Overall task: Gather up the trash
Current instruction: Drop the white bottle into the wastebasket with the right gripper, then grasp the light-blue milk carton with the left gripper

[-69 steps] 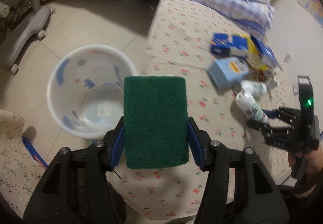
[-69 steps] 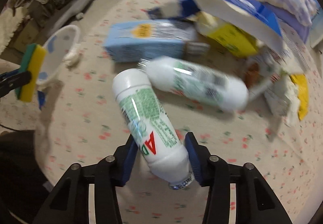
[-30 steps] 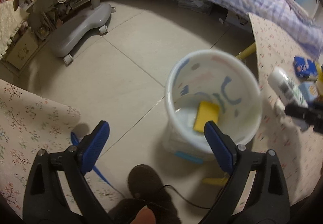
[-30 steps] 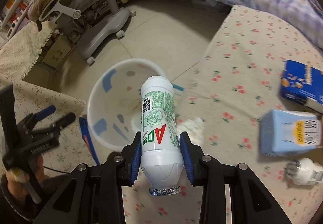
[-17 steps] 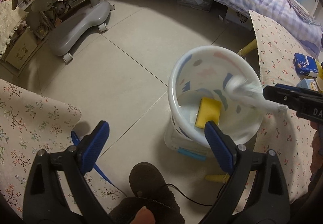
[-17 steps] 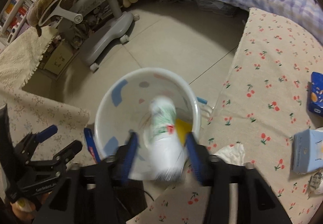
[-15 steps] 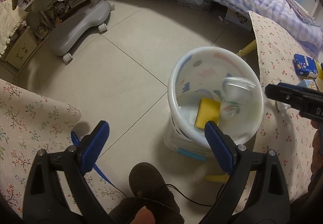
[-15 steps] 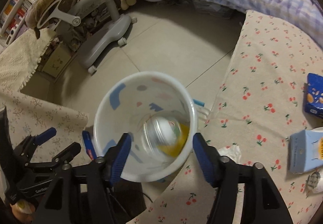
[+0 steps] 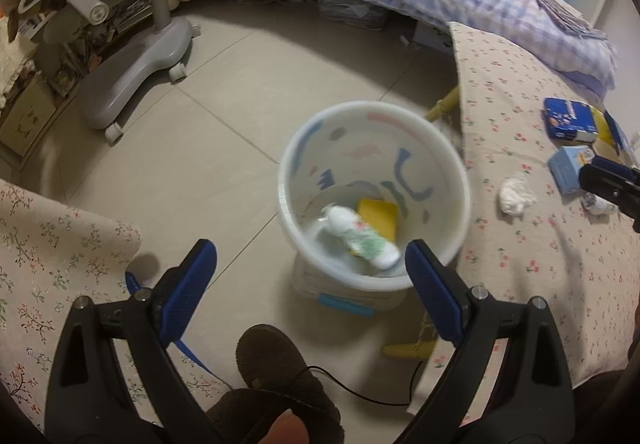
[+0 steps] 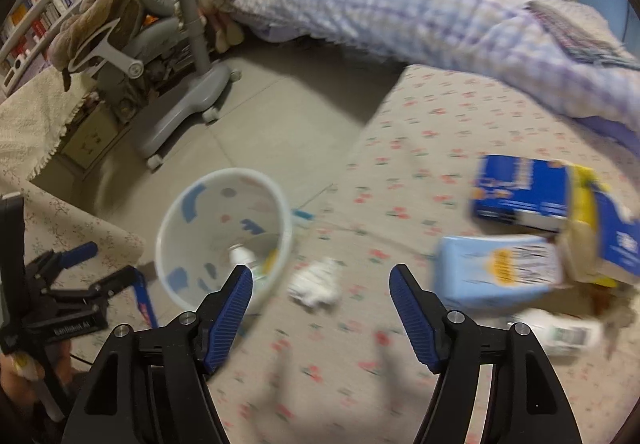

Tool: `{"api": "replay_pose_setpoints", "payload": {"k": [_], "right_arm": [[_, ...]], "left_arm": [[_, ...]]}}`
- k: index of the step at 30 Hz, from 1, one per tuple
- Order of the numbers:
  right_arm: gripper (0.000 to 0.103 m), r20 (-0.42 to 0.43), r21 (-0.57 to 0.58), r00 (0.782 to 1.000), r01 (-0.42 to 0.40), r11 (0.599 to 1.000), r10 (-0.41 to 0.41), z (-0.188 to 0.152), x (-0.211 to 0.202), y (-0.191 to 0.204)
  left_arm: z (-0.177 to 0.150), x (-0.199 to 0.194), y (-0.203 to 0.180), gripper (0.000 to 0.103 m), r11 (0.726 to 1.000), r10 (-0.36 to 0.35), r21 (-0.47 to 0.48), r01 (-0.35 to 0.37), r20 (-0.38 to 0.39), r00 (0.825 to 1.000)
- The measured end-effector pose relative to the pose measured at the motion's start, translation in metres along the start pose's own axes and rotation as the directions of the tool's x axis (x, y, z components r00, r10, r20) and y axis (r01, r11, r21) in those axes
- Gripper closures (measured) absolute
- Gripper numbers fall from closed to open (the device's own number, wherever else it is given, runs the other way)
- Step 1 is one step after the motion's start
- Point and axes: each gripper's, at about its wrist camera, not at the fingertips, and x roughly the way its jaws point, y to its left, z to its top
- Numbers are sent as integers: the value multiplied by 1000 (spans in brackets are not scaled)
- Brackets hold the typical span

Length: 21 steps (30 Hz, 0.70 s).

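Both the left gripper (image 9: 310, 268) and right gripper (image 10: 320, 294) gape empty; crumpled tissue (image 10: 314, 280) looks soft, light; pinch its middle.

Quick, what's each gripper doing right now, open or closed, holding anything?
left gripper: open, holding nothing.
right gripper: open, holding nothing.
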Motion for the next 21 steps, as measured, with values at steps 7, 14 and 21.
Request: {"api": "replay_pose_setpoints", "payload": {"k": [7, 14, 21], "right_arm": [[25, 48, 42, 993, 102, 994, -104, -22, -42, -60], [24, 61, 129, 987, 139, 982, -148, -40, -67, -116], [24, 55, 212, 980, 174, 962, -189, -55, -81, -158]], "left_arm": [[4, -7, -42, 8, 998, -28, 63, 28, 10, 1000], [11, -13, -92, 8, 992, -76, 106, 74, 17, 997], [22, -4, -148, 8, 980, -83, 181, 81, 6, 997]]}}
